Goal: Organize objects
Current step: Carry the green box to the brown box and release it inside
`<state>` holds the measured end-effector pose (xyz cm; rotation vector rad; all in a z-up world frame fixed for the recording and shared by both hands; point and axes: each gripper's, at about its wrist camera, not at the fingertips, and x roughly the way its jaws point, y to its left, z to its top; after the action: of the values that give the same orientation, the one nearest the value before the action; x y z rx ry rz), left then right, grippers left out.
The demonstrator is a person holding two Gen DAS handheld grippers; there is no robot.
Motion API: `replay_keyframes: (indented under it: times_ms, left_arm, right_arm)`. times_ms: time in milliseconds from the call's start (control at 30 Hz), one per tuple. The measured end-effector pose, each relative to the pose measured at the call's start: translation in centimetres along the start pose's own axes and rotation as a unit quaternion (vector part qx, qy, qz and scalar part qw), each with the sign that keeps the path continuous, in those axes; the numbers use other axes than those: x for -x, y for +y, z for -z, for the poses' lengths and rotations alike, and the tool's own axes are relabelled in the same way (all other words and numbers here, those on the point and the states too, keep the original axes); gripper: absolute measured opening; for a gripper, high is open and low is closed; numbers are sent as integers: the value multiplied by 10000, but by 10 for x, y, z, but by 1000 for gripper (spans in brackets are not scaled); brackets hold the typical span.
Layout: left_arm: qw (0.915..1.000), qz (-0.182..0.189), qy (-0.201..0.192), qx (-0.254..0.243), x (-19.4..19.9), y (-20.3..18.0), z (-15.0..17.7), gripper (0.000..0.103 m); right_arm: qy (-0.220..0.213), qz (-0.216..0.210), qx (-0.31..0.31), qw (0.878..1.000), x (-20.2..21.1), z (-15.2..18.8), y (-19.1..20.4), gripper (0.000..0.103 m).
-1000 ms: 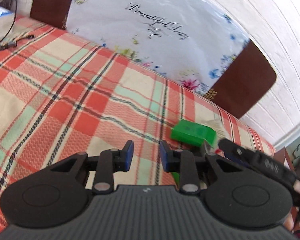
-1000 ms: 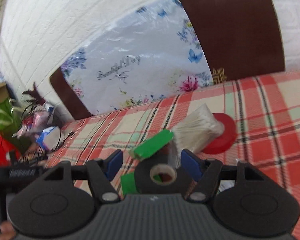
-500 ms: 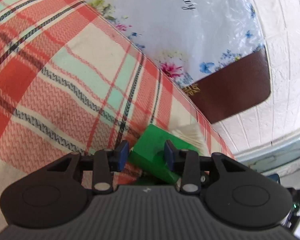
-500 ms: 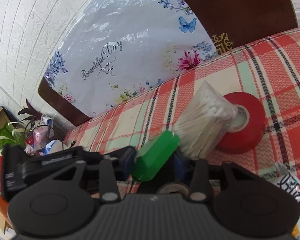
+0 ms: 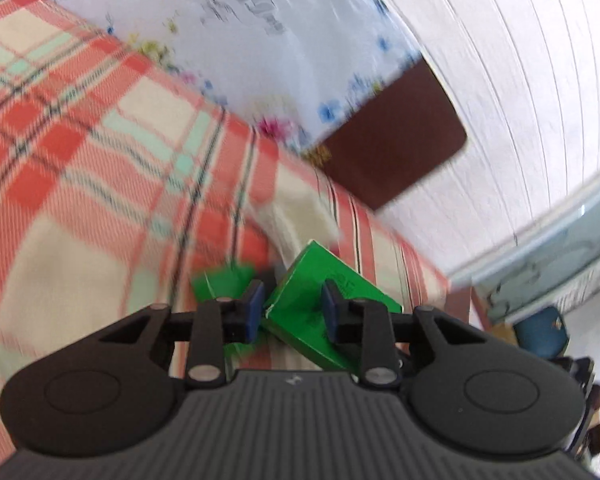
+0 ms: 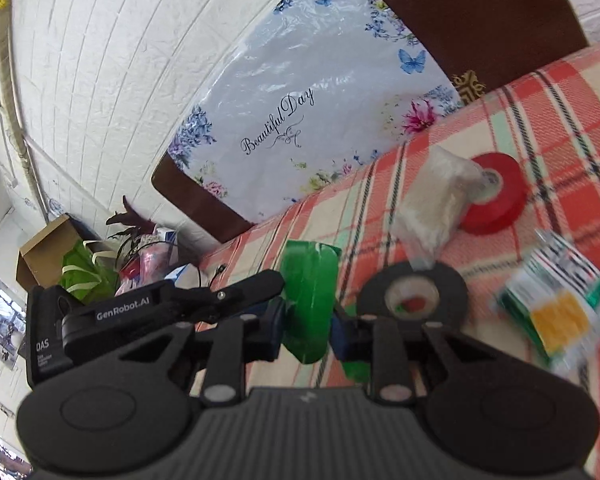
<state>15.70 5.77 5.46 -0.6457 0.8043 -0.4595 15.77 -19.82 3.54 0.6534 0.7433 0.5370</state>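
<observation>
A green box [image 5: 324,304] sits tilted between the blue pads of my left gripper [image 5: 288,310], which closes on it above the plaid tablecloth [image 5: 80,184]. In the right wrist view the same green box [image 6: 310,300] stands on edge between the pads of my right gripper [image 6: 306,326], which is shut on it; the left gripper's body [image 6: 160,308] holds it from the left. A second green piece [image 5: 220,284] lies under the box.
A black tape roll [image 6: 414,292], a bag of cotton swabs [image 6: 436,196], a red tape roll [image 6: 496,196] and a green-yellow packet [image 6: 556,316] lie on the cloth. A floral sheet [image 6: 300,112] leans on the brown headboard [image 6: 460,12] behind.
The left gripper moved right onto the green box and closed on it. The right gripper narrowed from around the black tape roll onto the box, which is lifted and turned on edge.
</observation>
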Motion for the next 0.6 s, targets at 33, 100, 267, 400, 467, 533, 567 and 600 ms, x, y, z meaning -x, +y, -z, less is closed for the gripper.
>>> replay_keyframes:
  times_ms: [33, 100, 267, 400, 467, 533, 567, 600]
  left_arm:
    - [9999, -9, 104, -58, -1, -5, 10, 33]
    - [9993, -7, 322, -205, -8, -14, 29, 33]
    - [9922, -87, 1078, -621, -45, -42, 74, 33]
    - [9835, -177, 1511, -976, -77, -72, 97, 33]
    - [9801, -142, 1541, -1243, -87, -96, 97, 33]
    - [9777, 15, 1442, -1529, -95, -129, 91, 33]
    - [9765, 132, 1371, -1657, -99, -146, 86, 33]
    - [9751, 248, 1303, -1779, -103, -162, 82, 33]
  right_arm:
    - [1, 31, -12, 10000, 9, 8, -2, 23]
    - [10, 110, -61, 9999, 29, 24, -11, 23]
    - [-55, 373, -495, 9981, 77, 64, -50, 23]
    - [-184, 508, -1075, 9927, 110, 87, -90, 23]
    - [-331, 513, -1271, 9900, 126, 90, -104, 23]
    - [-608, 496, -1286, 9886, 145, 83, -110, 23]
    - [-783, 494, -1230, 9881, 157, 77, -111, 23]
    - [-997, 497, -1152, 9871, 169, 69, -110, 23]
